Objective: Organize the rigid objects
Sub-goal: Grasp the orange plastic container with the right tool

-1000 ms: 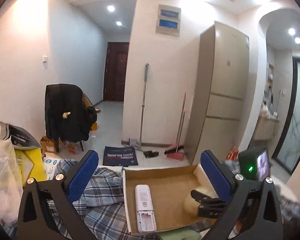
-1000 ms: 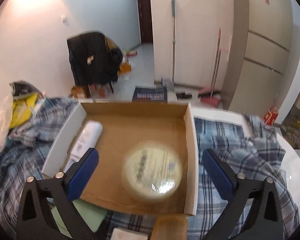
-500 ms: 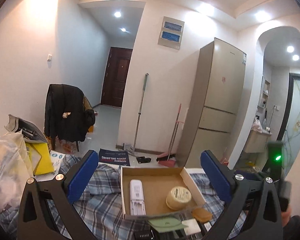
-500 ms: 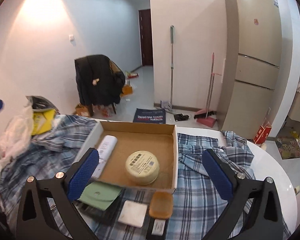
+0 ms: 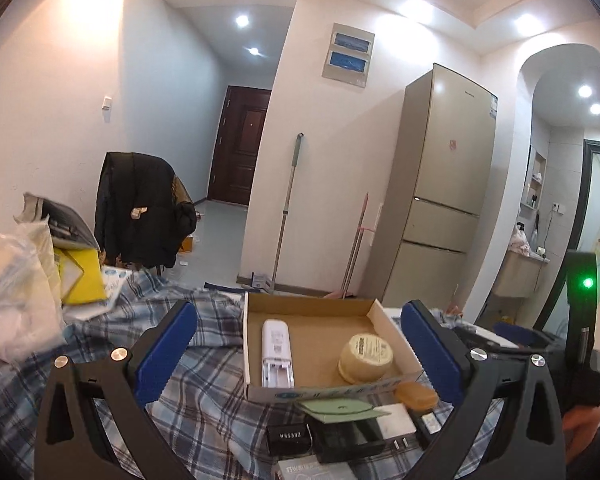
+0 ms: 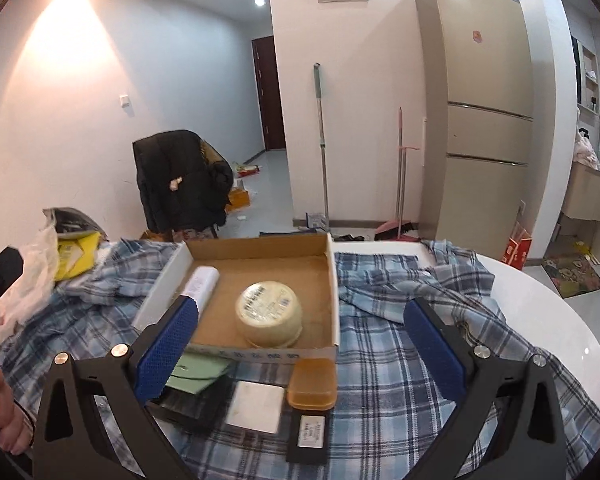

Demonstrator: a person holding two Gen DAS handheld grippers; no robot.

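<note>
From the left wrist, the left claw (image 5: 298, 344) is seen with its jaws spread wide and nothing between them. It has been drawn back from the cardboard box (image 5: 260, 390), which a second ago filled the lower frame and now lies ahead between the blue pads. A white remote (image 5: 277, 350) and a round tub (image 5: 366, 356) lie inside the box, so two items are judged sorted. Below the box, nearer the claw, a green pouch (image 5: 340, 406) and an amber case (image 5: 416, 396) wait (still unsorted).

From the right wrist, the right claw (image 6: 300, 350) is likewise held apart and empty, pulled back from the tub. Just ahead, between the pads, lie a white block (image 6: 256, 406) and a black box (image 6: 310, 438) on the plaid cloth (image 6: 380, 380). Nothing blocks the reach, though the items are crowded together.
</note>
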